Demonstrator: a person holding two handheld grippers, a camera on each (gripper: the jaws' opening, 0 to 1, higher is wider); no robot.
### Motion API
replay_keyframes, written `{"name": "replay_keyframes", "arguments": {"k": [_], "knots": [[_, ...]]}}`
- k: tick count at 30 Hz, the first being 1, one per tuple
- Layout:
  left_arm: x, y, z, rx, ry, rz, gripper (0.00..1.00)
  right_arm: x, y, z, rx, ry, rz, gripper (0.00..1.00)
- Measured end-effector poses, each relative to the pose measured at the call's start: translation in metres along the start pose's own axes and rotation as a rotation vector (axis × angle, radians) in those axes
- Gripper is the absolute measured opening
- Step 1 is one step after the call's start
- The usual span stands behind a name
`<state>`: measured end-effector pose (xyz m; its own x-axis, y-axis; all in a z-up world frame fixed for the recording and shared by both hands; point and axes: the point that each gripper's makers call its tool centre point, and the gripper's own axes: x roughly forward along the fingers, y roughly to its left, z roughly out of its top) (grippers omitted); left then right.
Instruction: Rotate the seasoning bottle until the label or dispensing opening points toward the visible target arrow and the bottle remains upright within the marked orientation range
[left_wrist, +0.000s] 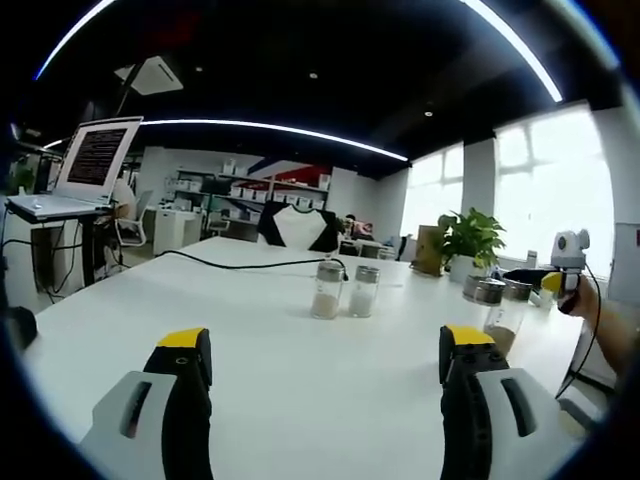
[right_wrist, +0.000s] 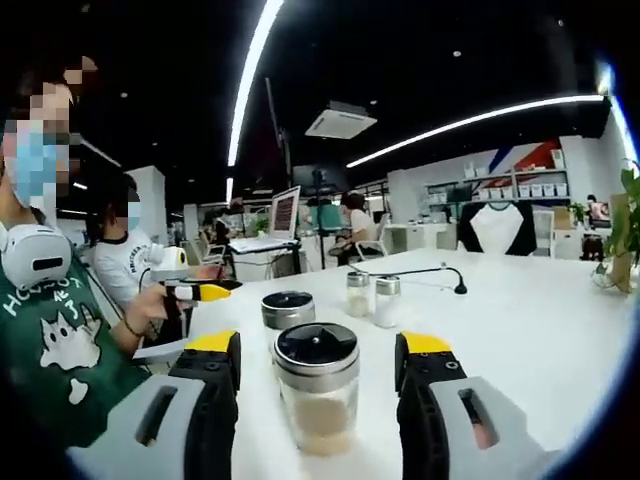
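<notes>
With our right gripper jaws apart, we see the clear glass seasoning bottle with a black lid upright between them, untouched, on the white table. Farther off, our left gripper jaws stand apart, facing two small steel-capped shakers.

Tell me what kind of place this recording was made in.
Most likely an open-plan office: a long white table with seasoning bottles, a laptop on a stand, shelving along the back wall, and seated people at desks.

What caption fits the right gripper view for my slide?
Open tongs on both sides of a shaker jar on a white table.
</notes>
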<state>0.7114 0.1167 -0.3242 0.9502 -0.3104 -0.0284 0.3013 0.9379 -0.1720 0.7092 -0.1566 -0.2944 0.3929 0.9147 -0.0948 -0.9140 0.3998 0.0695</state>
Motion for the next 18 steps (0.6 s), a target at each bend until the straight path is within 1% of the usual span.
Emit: {"name": "replay_keyframes", "arguments": {"k": [3, 5, 7, 10, 12, 13, 18], "knots": [[-0.001, -0.001, 0.0, 0.002, 0.0, -0.004, 1.0, 0.004, -0.002, -0.004, -0.004, 0.005, 0.013, 0.62], [-0.001, -0.002, 0.001, 0.003, 0.0, -0.007, 1.0, 0.005, -0.002, -0.003, 0.014, -0.013, 0.037, 0.6], [-0.002, -0.002, 0.001, 0.003, -0.001, -0.008, 1.0, 0.007, 0.001, -0.003, 0.011, -0.019, 0.074, 0.56], [-0.003, 0.0, 0.002, 0.002, -0.003, -0.004, 1.0, 0.011, 0.002, -0.009, 0.019, -0.002, 0.104, 0.51], [-0.003, 0.002, 0.002, 0.002, -0.003, 0.001, 1.0, 0.013, 0.007, -0.007, 0.051, -0.03, 0.138, 0.47], [-0.003, 0.002, 0.002, 0.001, -0.002, 0.003, 1.0, 0.013, 0.008, -0.007, 0.048, -0.036, 0.143, 0.46], [-0.001, 0.001, 0.0, 0.001, 0.005, -0.002, 0.99, 0.015, 0.016, -0.006, 0.034, -0.047, 0.166, 0.44]]}}
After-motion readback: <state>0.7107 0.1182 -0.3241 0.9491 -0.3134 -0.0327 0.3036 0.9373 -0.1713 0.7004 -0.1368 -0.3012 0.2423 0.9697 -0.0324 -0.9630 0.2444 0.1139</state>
